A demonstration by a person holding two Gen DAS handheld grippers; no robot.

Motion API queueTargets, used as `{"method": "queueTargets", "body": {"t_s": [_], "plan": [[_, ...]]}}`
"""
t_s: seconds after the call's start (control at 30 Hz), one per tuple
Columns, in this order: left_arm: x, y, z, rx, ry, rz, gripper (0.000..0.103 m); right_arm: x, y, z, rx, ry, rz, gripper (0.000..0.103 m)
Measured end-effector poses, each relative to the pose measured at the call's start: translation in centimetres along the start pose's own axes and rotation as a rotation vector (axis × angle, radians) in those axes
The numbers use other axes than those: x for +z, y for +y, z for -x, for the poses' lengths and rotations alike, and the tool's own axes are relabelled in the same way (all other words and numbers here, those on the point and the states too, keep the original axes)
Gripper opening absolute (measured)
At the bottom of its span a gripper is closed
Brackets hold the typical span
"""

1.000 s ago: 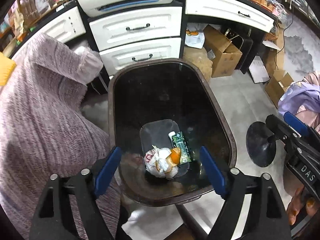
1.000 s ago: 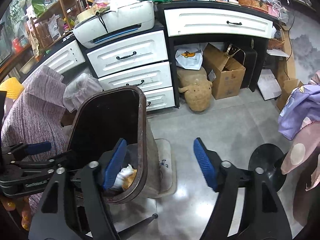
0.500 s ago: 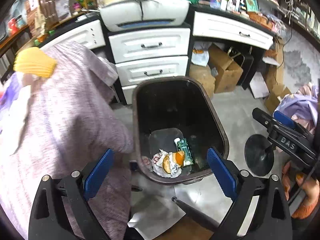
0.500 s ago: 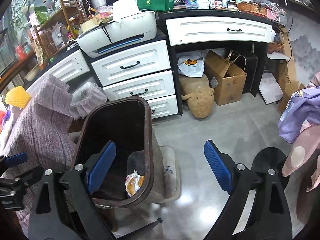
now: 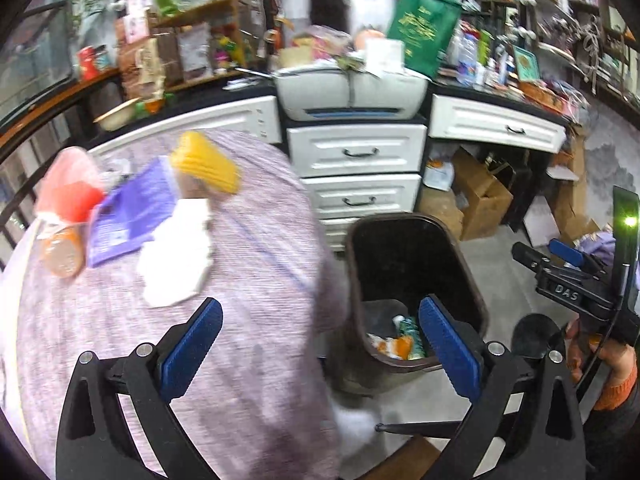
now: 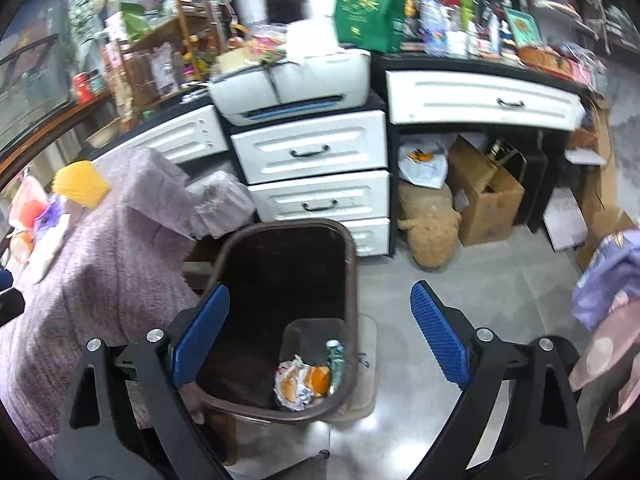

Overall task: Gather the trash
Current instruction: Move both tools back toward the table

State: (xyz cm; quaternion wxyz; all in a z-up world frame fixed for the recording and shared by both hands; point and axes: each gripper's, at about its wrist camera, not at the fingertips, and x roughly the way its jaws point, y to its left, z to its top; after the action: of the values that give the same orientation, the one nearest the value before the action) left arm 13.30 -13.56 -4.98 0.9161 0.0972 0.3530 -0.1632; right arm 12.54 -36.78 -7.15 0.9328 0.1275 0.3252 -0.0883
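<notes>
Spreading wide with nothing between the blue pads, the left tongs are held above the edge of a table covered by a purple cloth. The right tongs are also held wide open and empty, and they are seen over the floor beside a dark brown bin.

The bin is found at about 3 o'clock from the left tongs and at about 7 o'clock from the right ones. At its bottom some trash is collected: crumpled wrappers, something orange and a small green carton.

On the cloth, at 10 o'clock in the left view, more things are lying close together: a white napkin, a purple packet, a yellow object and a reddish bag. They are blurred, so no finer detail can be told.

Behind the bin, at 12 o'clock, white drawers are seen with a printer on top and a green bag behind it. Cardboard boxes are standing under the desk at 2 o'clock.
</notes>
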Motion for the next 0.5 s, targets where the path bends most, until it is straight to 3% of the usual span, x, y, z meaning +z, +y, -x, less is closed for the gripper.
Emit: {"method": "queueTargets", "body": {"t_s": [0.27,0.5], "plan": [[-0.8,6.4,2.9,0.122,-0.043,0.077,0.097,2.5,6.3,0.8,0.122,-0.038,0.133,0.092],[-2.3,12.5,4.5,0.208,-0.043,0.173,0.097,4.0,13.1,0.5,0.287,-0.002,0.247,0.092]]}}
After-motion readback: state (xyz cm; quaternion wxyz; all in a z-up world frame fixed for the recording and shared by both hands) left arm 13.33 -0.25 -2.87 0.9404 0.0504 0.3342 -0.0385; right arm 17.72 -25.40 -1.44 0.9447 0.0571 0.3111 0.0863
